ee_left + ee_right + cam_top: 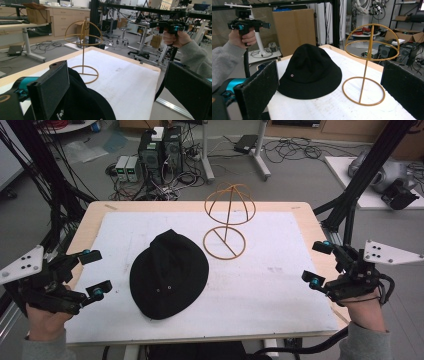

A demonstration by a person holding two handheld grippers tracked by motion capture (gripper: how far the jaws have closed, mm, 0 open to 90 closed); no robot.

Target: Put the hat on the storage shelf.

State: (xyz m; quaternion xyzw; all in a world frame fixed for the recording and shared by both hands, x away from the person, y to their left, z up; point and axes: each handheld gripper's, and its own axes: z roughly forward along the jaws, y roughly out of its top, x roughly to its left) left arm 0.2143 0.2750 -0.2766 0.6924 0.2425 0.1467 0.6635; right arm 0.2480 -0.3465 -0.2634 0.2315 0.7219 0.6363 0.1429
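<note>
A black bucket hat [169,274] lies flat on the white sheet [280,285] in the middle of the table; it appears too in the right gripper view [310,72] and at the bottom of the left gripper view [82,105]. Just behind it to the right stands a gold wire hat stand [227,220], upright with a ring base and dome top [368,65] [83,50]. My left gripper [95,272] hovers open at the table's left edge, apart from the hat. My right gripper [317,265] hovers open at the right edge. Nothing lies between either pair of jaws.
The wooden table [300,207] ends shortly beyond the white sheet on all sides. Behind the table on the floor are computer cases [160,150], cables and desk legs. Black frame struts [360,180] rise at both back corners.
</note>
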